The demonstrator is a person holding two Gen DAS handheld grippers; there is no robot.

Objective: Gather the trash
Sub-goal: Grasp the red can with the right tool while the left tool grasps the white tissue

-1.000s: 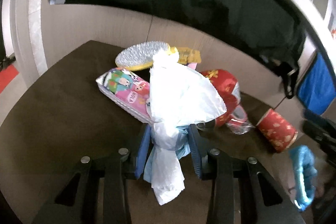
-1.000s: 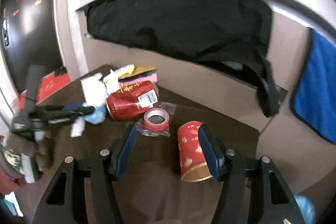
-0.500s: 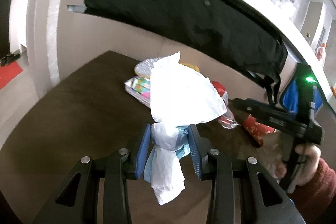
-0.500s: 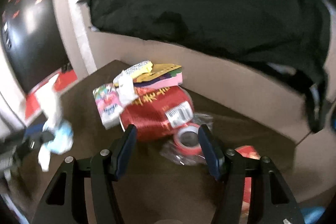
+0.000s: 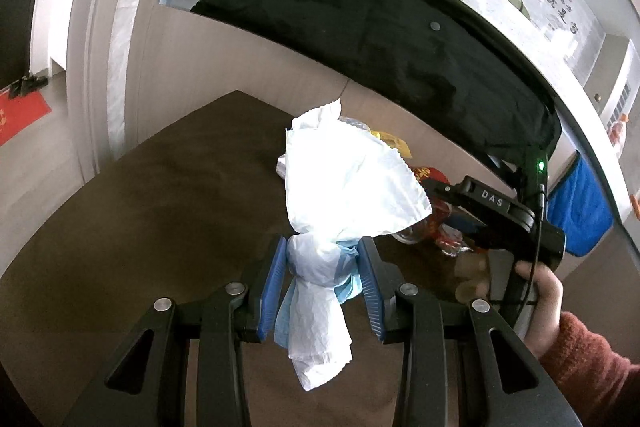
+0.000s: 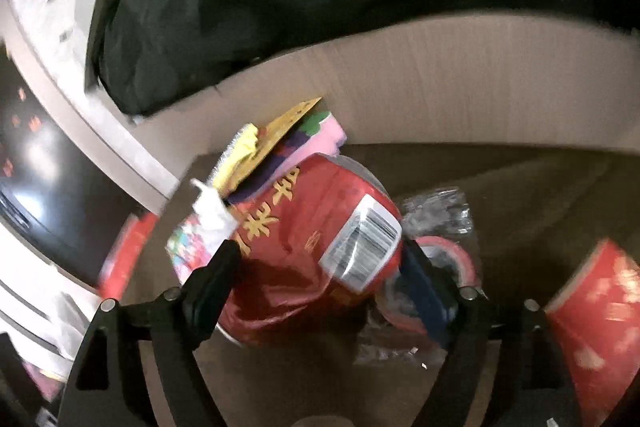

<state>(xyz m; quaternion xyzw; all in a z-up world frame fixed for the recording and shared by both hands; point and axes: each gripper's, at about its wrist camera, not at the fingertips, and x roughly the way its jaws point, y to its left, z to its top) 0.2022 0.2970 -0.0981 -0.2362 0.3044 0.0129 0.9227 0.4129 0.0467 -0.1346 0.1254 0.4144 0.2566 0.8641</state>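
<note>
The left gripper [image 5: 323,275] has its jaws clamped on a scrunched white and blue tissue wad [image 5: 344,187], held up over the brown desk [image 5: 160,207]. The right gripper [image 6: 320,267] just popped its jaws wide, and the big red can [image 6: 308,239] lying on the desk sits right between them, though it's too blurry to say they're pressing on it. Just right of that can are a red tape roll [image 6: 452,263] in clear wrap and a red paper cup [image 6: 600,315], with colourful wrappers [image 6: 280,139] piled right behind it.
</note>
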